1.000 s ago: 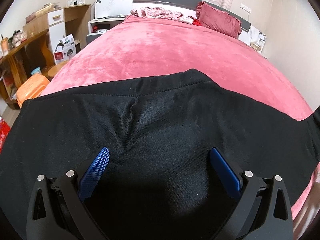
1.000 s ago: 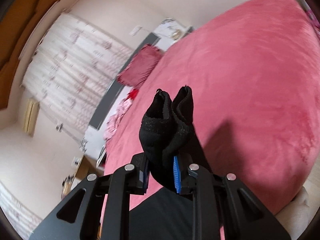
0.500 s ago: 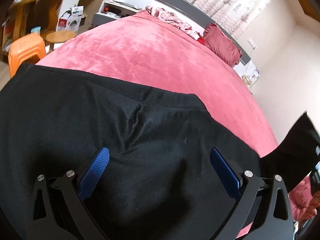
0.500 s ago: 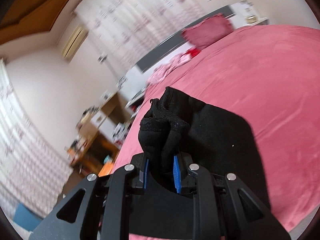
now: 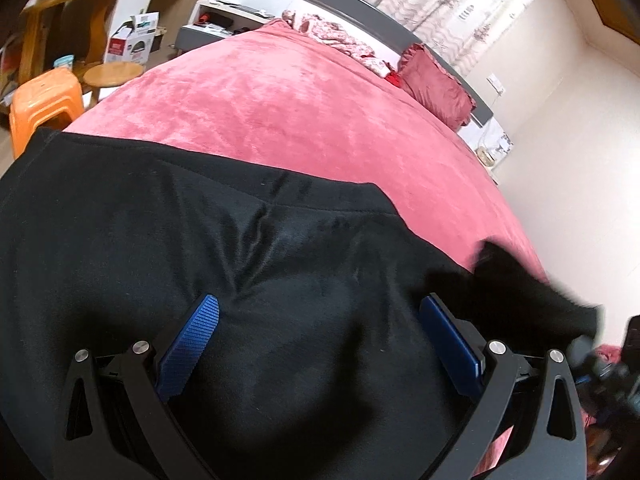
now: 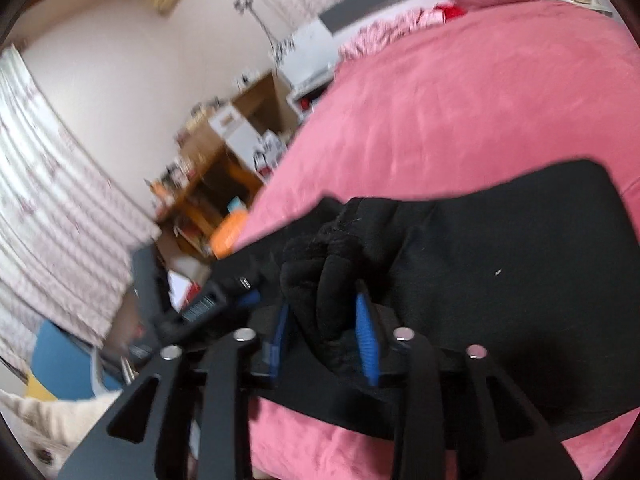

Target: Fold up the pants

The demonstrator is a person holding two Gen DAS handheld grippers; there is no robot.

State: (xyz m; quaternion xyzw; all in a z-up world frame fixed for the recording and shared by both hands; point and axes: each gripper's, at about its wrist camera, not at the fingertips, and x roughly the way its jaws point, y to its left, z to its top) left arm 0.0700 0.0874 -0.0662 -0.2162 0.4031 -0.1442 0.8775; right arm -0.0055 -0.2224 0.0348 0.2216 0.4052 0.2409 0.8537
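Black pants (image 5: 168, 232) lie spread across the near end of a pink bed (image 5: 304, 108). My left gripper (image 5: 316, 312) is open just above the cloth, its blue fingers (image 5: 192, 336) wide apart and holding nothing. My right gripper (image 6: 324, 312) is shut on a bunched end of the pants (image 6: 340, 248) and holds it over the flat part of the pants (image 6: 500, 264). That lifted end also shows at the lower right of the left wrist view (image 5: 516, 292). The left gripper shows blurred at the left of the right wrist view (image 6: 212, 304).
A dark red pillow (image 5: 436, 84) and a crumpled floral cloth (image 5: 340, 40) lie at the head of the bed. An orange stool (image 5: 44, 100), a round wooden stool (image 5: 112, 72) and a wooden desk (image 5: 60, 8) stand left of the bed.
My right gripper has carried the bunched end of the pants leftward over the flat part, close to the left gripper. The left gripper has stayed open above the cloth and tilted a little.
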